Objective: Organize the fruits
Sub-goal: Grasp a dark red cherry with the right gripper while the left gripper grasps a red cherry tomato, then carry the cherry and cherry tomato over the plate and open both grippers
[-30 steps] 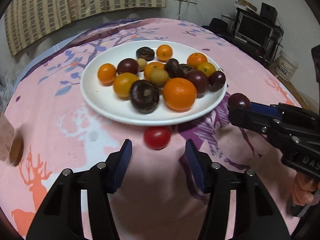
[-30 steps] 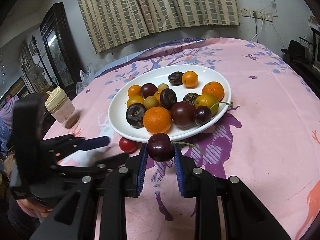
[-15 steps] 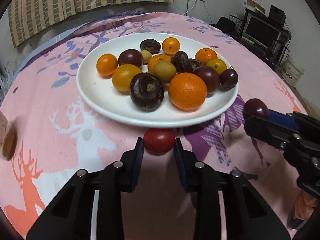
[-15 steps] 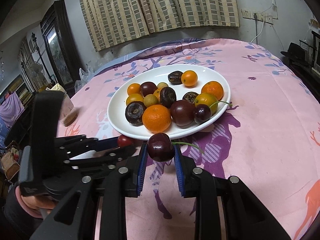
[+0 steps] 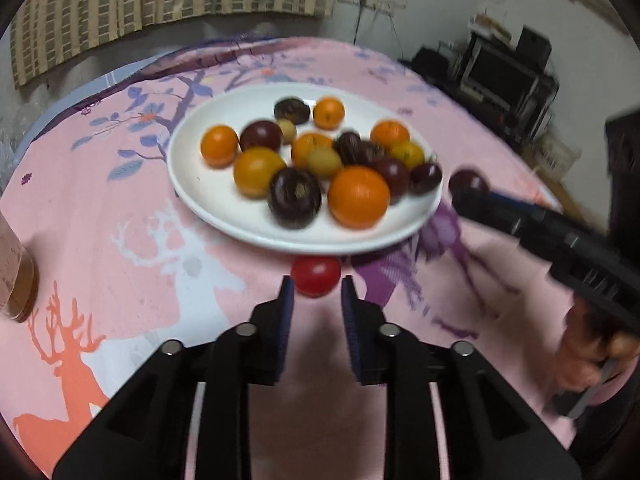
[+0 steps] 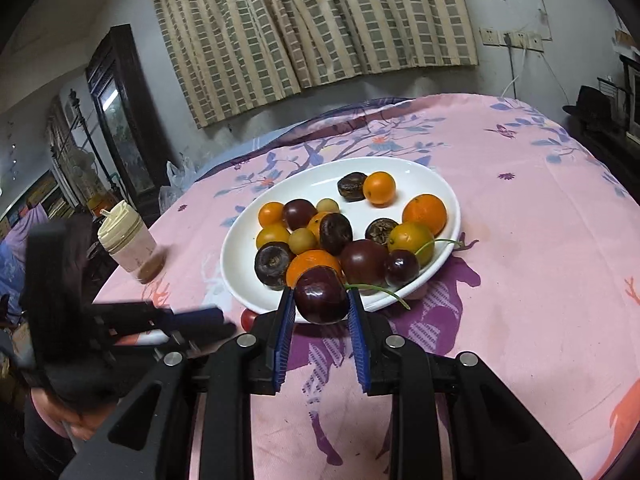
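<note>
Cherry (image 6: 322, 295) clamped in right hand-held gripper (image 6: 321, 305)

One white plate (image 6: 448, 184); six orange citrus (image 6: 424, 215); one red tomato (image 5: 316, 276); two stemmed cherries (image 6: 322, 295); one lidded jar (image 6: 128, 242).

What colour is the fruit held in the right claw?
Dark purple-red cherry with a green stem, clearest in the right wrist view.

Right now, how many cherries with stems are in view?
2. One cherry is clamped in the right gripper at the plate's near rim; another cherry lies on the plate. More may be hidden.
</note>
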